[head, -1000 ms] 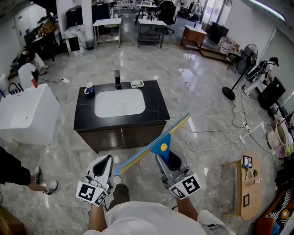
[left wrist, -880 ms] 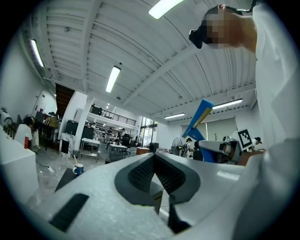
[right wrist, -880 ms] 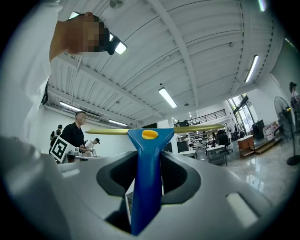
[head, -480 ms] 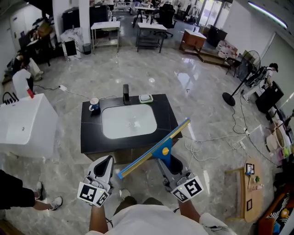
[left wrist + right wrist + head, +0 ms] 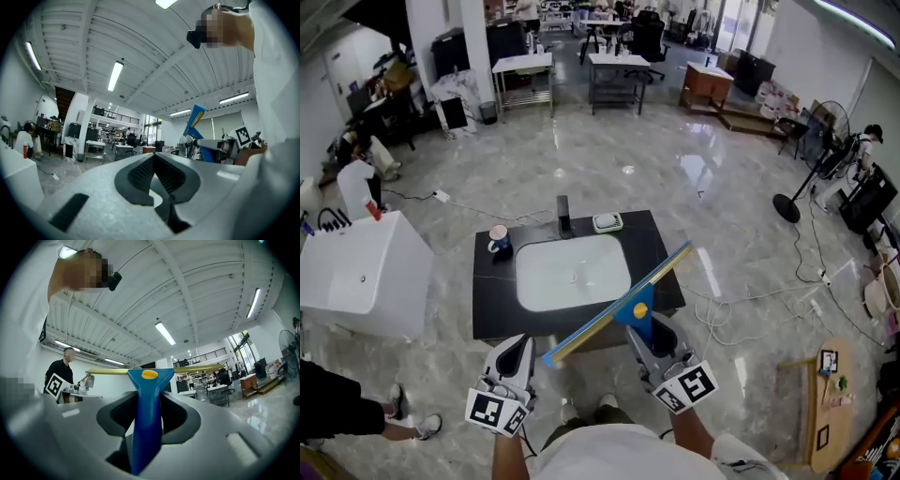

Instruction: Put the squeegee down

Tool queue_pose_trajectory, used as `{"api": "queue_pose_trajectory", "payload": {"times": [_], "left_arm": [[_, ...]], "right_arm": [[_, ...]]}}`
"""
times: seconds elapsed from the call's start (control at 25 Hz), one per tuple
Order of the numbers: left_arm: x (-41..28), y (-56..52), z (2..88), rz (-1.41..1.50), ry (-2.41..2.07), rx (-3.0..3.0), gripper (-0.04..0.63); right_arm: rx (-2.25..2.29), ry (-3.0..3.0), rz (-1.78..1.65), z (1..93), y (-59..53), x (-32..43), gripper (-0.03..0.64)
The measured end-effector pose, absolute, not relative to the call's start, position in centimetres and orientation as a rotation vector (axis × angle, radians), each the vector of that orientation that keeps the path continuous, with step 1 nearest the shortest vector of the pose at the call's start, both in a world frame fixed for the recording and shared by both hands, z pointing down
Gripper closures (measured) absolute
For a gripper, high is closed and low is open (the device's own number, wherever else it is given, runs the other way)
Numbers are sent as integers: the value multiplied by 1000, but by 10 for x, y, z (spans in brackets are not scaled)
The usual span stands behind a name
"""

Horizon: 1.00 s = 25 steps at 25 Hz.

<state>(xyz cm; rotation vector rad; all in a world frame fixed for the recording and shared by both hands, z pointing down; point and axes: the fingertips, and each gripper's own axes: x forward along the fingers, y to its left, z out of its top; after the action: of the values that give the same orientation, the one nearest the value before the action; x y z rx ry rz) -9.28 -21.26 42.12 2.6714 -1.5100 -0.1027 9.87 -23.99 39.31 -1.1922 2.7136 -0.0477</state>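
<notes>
The squeegee has a blue handle and a long yellow-edged blade. It is held up in the air over the front right corner of a black sink counter. My right gripper is shut on its handle; in the right gripper view the handle stands between the jaws with the blade across the top. My left gripper hangs to the left, in front of the counter. Its jaws are shut with nothing between them. The squeegee also shows in the left gripper view.
The counter holds a white basin, a faucet, a mug and a soap dish. A white cabinet stands at the left, near a person's leg. Cables and a wooden bench lie at the right.
The sink counter has come nearer as the person walked toward it. The squeegee stays in the right gripper, its blade now over the counter's front right corner. The left gripper stays shut.
</notes>
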Motion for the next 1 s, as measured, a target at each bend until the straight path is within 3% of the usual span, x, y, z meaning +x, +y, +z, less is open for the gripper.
{"api": "queue_pose_trajectory", "payload": {"times": [1.0], "left_arm": [[-102,-221,418,-89,-1589,2653,591]], "right_arm": [[-1152,2714,-41,388,-271,94,468]]}}
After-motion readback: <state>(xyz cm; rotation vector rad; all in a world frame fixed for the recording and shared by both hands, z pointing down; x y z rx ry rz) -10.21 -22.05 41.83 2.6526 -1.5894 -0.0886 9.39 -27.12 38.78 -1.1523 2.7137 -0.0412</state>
